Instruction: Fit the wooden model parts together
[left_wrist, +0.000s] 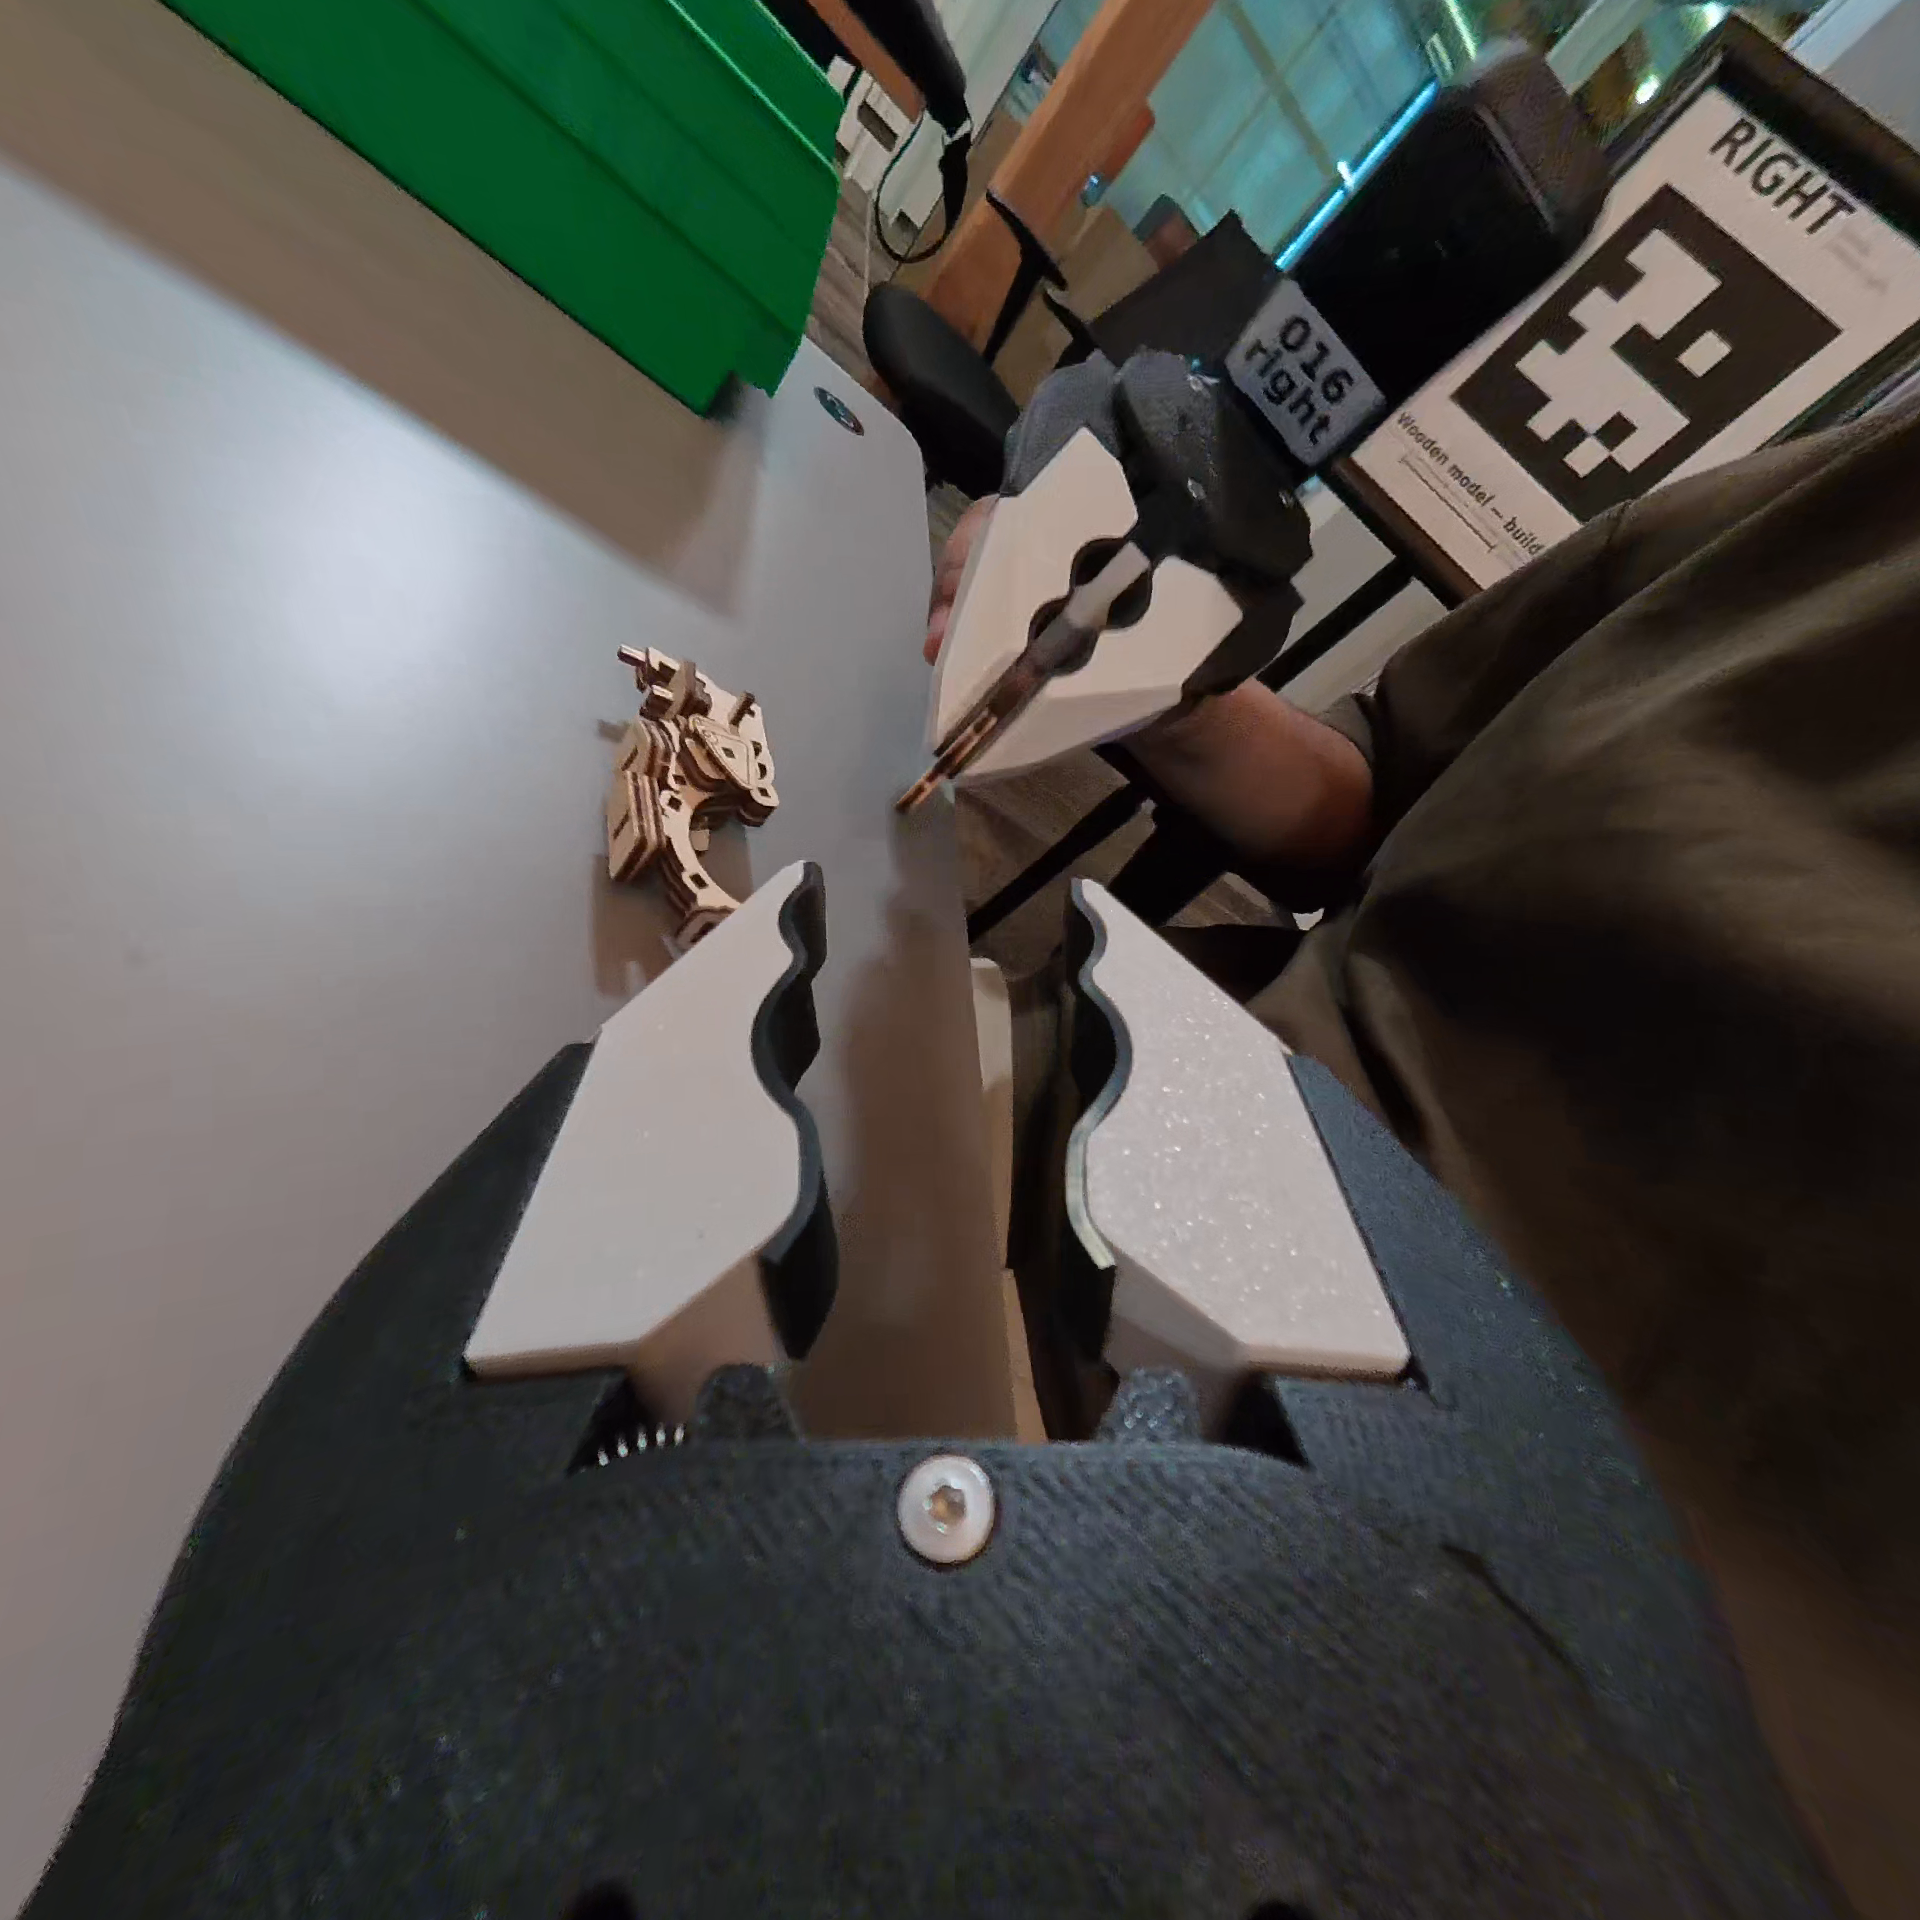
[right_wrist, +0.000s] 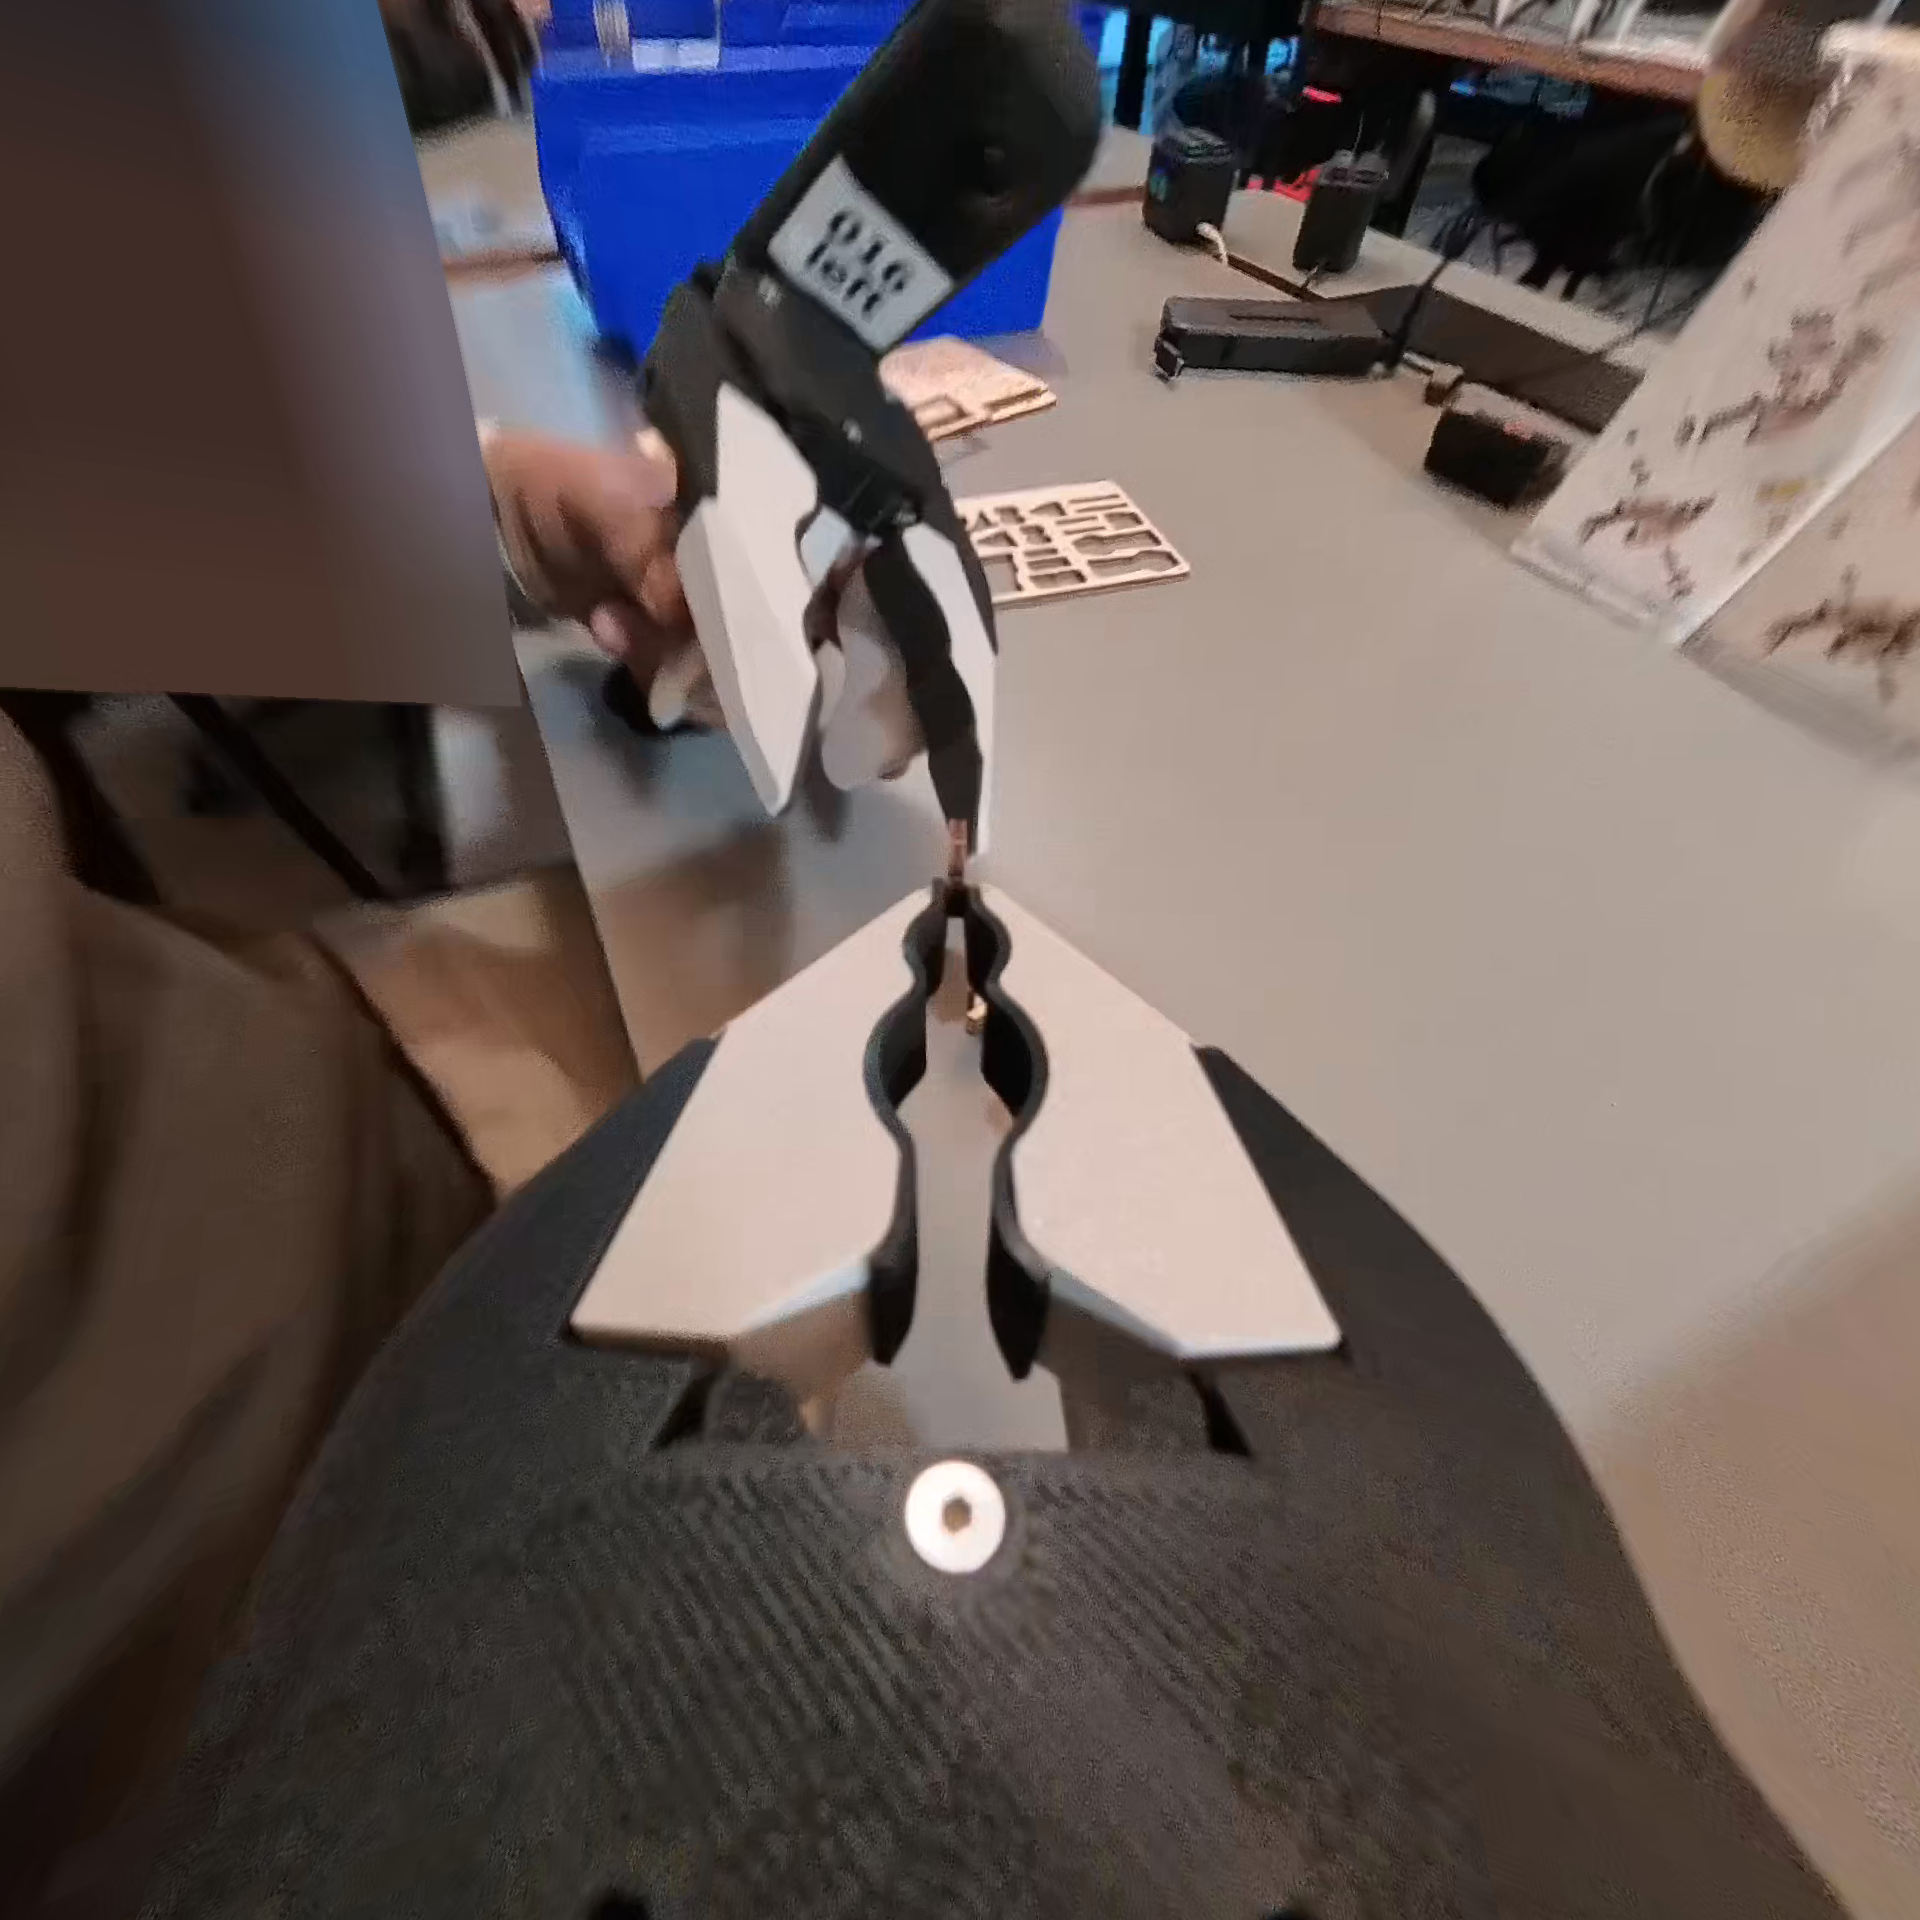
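A partly built wooden model (left_wrist: 686, 800) lies on the grey table (left_wrist: 260, 623), to the left of and beyond my left gripper (left_wrist: 940, 894). That gripper is open and empty. My right gripper (right_wrist: 956, 896) is shut on a thin flat wooden piece (right_wrist: 958, 844) that sticks out past its tips. In the left wrist view the right gripper (left_wrist: 951, 764) hovers near the table's edge, and the piece's tip (left_wrist: 920, 795) is just beyond the gap between my left fingers. In the right wrist view the left gripper (right_wrist: 883, 816) hangs open, with one finger close to the piece.
Cut-out wooden sheets (right_wrist: 1081, 540) and a stack of more (right_wrist: 966, 390) lie farther back. A blue bin (right_wrist: 665, 156), black devices (right_wrist: 1268, 332) and a patterned box (right_wrist: 1766, 416) stand around them. Green bins (left_wrist: 582, 156) stand at the table's far end. A person's sleeve (left_wrist: 1558, 935) is beside the table's edge.
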